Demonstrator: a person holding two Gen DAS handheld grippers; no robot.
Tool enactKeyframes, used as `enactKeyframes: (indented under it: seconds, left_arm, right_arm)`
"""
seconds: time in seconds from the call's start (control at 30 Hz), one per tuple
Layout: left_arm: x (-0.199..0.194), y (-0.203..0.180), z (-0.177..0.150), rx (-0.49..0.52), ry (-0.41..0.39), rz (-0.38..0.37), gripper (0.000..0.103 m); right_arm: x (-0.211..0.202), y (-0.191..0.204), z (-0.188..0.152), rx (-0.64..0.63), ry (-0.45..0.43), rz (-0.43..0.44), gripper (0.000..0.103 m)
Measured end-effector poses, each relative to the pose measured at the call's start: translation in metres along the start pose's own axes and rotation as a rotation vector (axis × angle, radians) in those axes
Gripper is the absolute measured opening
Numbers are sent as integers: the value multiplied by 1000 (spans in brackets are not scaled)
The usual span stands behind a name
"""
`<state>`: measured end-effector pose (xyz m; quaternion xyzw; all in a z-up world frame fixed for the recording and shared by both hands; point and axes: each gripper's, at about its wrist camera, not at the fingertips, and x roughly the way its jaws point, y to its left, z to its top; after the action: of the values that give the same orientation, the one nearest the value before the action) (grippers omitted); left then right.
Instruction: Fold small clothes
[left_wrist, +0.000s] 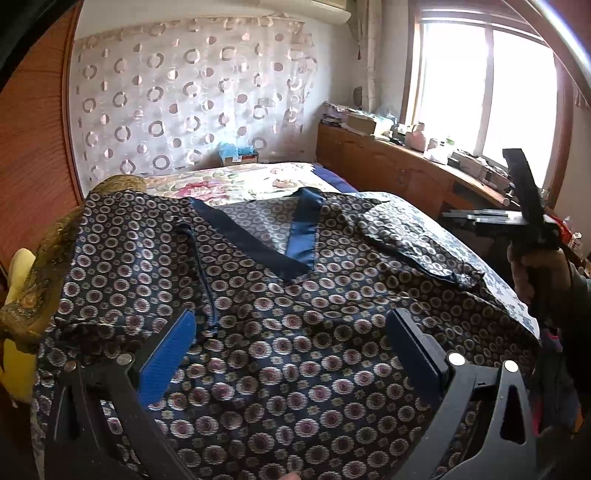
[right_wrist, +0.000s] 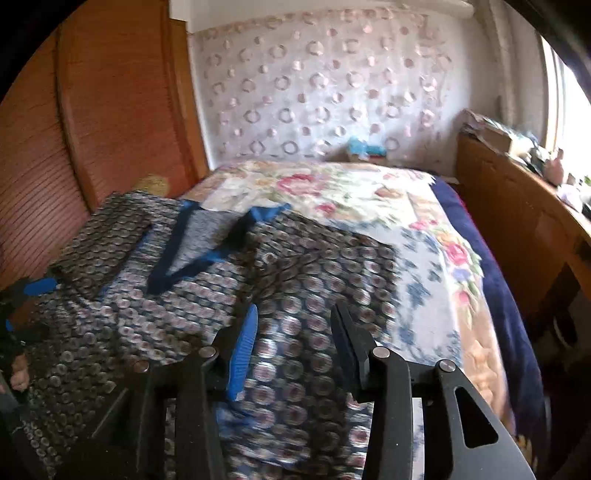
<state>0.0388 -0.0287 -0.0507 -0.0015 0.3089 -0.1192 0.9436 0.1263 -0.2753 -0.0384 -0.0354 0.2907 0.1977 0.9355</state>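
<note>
Bed (right_wrist: 424, 236) holds shirt (left_wrist: 295, 314) lengthwise — collar far from both half-open, empty grippers, right gripper (right_wrist: 295, 332) nearer unfolded sleeve (left_wrist: 413, 240) — left gripper (left_wrist: 291, 332) mid-body.

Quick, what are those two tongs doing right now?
Left tongs: open, holding nothing, over the patterned shirt.
Right tongs: open, holding nothing.

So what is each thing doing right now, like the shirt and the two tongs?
Patterned shirt: lying flat on the bed, front up, both sleeves folded in.
Blue V collar: lying open, facing up.
Left tongs: open, holding nothing, above the shirt.
Right tongs: open, nothing pinched, above the shirt's right side.
Flowered bedspread: spread over the bed, under the shirt.
</note>
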Motion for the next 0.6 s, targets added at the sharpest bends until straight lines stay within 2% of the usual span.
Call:
enactKeyframes:
  seconds: [0.13,0.27,0.43,0.6]
  left_arm:
    - [-1,17,3,-6,-7,38,103]
    - [-3,43,7,-14,-10,86,103]
    - [-6,81,16,-14,-6,152,102]
    - [-1,118,27,-43,12,175,90]
  right_arm:
    - [26,-18,-9,16,95,-75,43]
    - [52,-32,-16,27,167,-109,43]
    - [65,-36,-13,20,182,-112,43]
    - [69,-37,-15,20,176,-111,43]
